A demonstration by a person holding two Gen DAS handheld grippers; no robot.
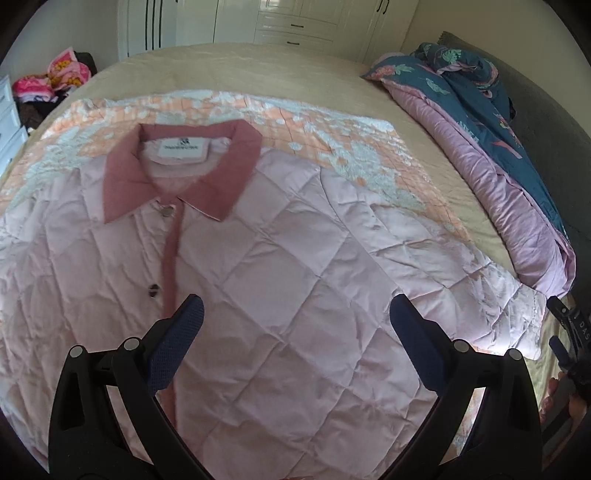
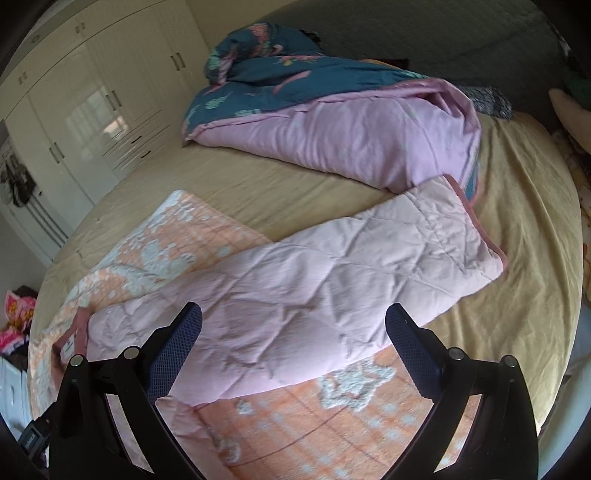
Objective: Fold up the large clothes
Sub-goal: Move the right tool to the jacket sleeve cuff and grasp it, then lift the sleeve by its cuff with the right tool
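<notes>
Two grippers, left [image 1: 295, 314] and right [image 2: 293, 321], fingers spread empty above the jacket [image 1: 258, 277], collar [image 1: 177, 173] pointing away.

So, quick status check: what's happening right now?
Left gripper and right gripper both open, holding nothing. Pink quilted jacket flat, buttoned, unfolded. Its sleeve lies outstretched toward bunched duvet.

White wardrobes [image 1: 295, 22] line the wall beyond a tan-sheeted bed [image 2: 295, 184].

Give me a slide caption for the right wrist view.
Open right claw hovers over the pink quilted jacket's sleeve, spread across an orange blanket on the bed.
</notes>
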